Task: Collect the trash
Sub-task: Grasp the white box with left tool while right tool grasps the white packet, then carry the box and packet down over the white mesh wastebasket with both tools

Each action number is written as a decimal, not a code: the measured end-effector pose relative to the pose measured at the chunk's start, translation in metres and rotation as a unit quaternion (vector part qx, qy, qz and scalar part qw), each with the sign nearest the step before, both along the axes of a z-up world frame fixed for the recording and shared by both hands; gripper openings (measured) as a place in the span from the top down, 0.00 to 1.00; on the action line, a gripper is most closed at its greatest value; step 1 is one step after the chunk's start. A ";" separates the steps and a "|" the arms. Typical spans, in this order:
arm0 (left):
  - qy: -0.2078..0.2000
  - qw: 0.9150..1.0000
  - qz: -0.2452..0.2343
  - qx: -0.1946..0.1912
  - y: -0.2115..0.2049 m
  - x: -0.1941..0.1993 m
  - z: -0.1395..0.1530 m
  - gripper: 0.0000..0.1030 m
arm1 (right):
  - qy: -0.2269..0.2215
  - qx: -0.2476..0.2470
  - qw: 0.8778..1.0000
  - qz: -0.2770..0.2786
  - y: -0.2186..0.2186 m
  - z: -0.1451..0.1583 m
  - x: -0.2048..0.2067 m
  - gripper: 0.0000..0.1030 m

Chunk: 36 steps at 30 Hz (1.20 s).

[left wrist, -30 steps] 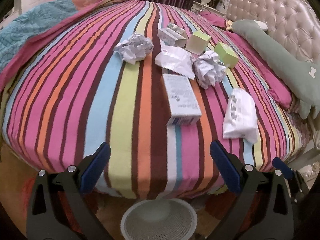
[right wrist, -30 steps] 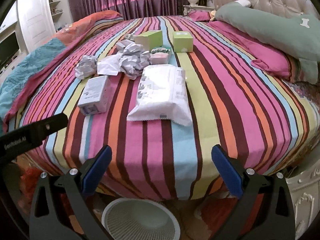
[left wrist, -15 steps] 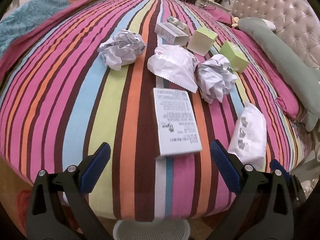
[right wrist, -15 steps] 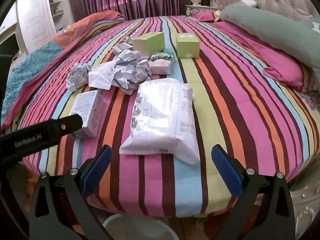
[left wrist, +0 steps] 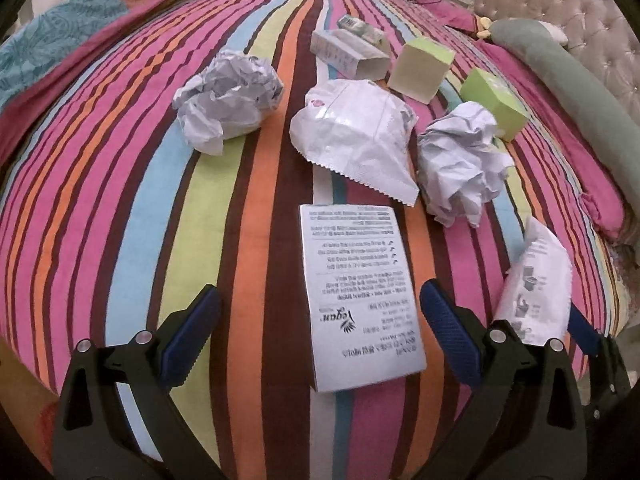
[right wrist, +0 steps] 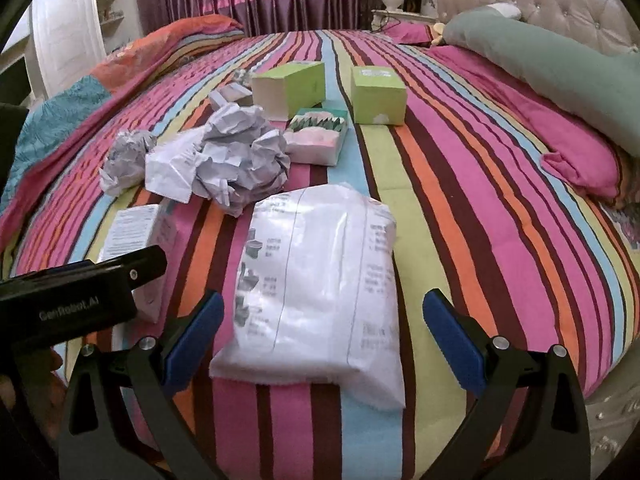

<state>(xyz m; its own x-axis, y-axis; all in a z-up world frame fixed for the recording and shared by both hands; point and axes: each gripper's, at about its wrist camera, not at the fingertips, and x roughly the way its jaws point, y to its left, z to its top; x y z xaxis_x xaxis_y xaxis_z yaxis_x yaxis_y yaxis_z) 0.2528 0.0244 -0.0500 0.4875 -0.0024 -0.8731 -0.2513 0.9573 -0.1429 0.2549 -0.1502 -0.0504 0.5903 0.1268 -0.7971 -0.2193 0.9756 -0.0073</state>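
With both jaws wide and empty, the left gripper (left wrist: 320,324) straddled the near flat white box (left wrist: 358,300) and the right gripper (right wrist: 323,326) the white packet (right wrist: 320,280), so each grip was best closed low across the narrow sides.

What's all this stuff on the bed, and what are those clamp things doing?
A person holds a gripper in each hand to collect trash off the striped bed. Both are open and hold nothing. The left gripper is lined up on a flat white printed box; the right gripper faces a white plastic packet. Crumpled paper balls and green boxes lie further back, untouched.
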 end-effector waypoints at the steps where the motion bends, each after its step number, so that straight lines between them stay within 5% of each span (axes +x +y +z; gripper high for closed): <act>1: 0.000 1.000 0.001 0.002 0.000 0.001 -0.001 0.06 | 0.000 -0.005 1.000 0.001 0.001 -0.002 0.002 0.08; 4: 0.002 1.000 -0.004 0.025 -0.001 0.002 -0.004 0.15 | 0.003 -0.014 1.000 0.003 0.003 -0.005 0.007 0.14; 6: -0.002 0.999 -0.018 0.037 -0.002 0.002 -0.003 0.23 | 0.009 -0.007 1.000 0.004 0.002 -0.006 0.009 0.27; 9: -0.016 0.999 -0.034 0.026 0.000 0.000 0.002 0.52 | 0.013 -0.001 1.000 0.002 0.001 -0.005 0.009 0.31; 21: -0.031 0.998 -0.039 0.025 0.006 -0.020 0.019 0.53 | 0.027 0.078 0.997 -0.013 -0.022 0.025 -0.001 0.33; 36: -0.065 0.994 -0.089 0.011 0.001 -0.119 0.043 0.53 | 0.033 0.122 0.992 -0.022 -0.037 0.050 -0.078 0.33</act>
<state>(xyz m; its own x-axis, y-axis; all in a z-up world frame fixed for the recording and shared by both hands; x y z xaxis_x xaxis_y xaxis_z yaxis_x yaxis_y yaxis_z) 0.1343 0.0253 -0.0067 0.5904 -0.0798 -0.8031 -0.0591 0.9882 -0.1416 0.1764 -0.1875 -0.0008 0.5463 0.2971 -0.7831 -0.1692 0.9549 0.2442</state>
